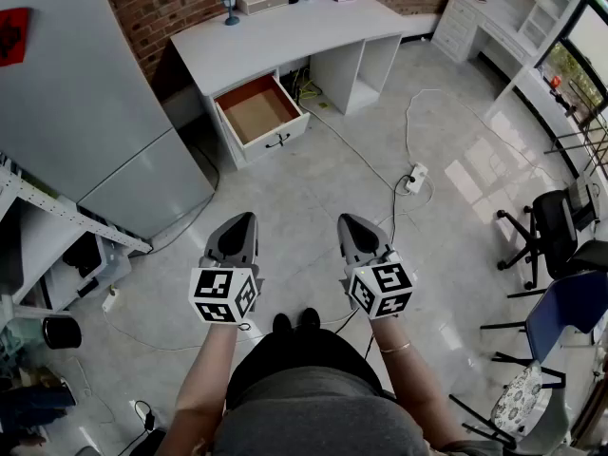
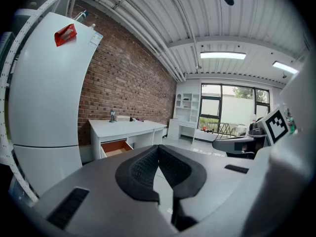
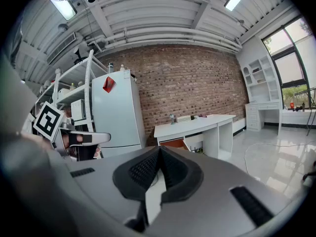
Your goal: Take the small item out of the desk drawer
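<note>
A white desk (image 1: 275, 36) stands against the brick wall, well ahead of me. Its drawer (image 1: 261, 110) is pulled open; the brown bottom shows and I can make out no item in it. Both grippers hang over the floor, far short of the desk. My left gripper (image 1: 244, 220) is shut with nothing in it, and my right gripper (image 1: 348, 220) is likewise shut and holds nothing. In the left gripper view the open drawer (image 2: 115, 147) lies beyond the closed jaws (image 2: 158, 148). The right gripper view shows the desk (image 3: 195, 124) past the closed tips (image 3: 159, 149).
A grey fridge (image 1: 85, 103) stands left of the desk, with metal shelving (image 1: 57, 245) nearer me. A power strip (image 1: 415, 177) and cables lie on the tiled floor. Office chairs (image 1: 560, 245) stand at the right. Small things (image 1: 261, 0) sit on the desktop.
</note>
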The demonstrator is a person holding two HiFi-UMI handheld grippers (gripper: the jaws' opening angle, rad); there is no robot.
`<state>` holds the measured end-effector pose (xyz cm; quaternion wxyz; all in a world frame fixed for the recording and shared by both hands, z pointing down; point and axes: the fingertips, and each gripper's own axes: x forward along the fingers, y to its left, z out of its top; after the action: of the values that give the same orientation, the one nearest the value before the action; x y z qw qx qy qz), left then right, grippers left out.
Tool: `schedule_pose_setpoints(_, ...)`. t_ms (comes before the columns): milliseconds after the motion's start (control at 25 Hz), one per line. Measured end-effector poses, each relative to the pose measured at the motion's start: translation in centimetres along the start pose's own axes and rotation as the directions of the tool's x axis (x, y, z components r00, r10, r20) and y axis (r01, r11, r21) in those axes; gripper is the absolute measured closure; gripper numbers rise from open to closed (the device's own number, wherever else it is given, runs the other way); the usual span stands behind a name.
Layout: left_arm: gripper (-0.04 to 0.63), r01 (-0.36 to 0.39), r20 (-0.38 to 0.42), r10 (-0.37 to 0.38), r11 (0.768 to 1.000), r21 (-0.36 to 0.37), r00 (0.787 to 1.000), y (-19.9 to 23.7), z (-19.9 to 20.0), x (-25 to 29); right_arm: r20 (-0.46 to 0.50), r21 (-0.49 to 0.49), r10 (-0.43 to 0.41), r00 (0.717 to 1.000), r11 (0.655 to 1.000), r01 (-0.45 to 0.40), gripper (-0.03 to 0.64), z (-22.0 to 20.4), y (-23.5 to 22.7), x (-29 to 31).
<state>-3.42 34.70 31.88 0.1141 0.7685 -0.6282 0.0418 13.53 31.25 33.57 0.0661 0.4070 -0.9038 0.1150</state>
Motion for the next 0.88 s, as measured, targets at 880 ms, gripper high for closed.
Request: schedule_pose_setpoints(880,0.431,-0.075,0.014,0.076,0.997,-0.032,0.997,-0.3,0.0,2.5,0.005,0.072,0.058,0.998,0.996,-0.059,0.611,-1.0,-3.7,0.4)
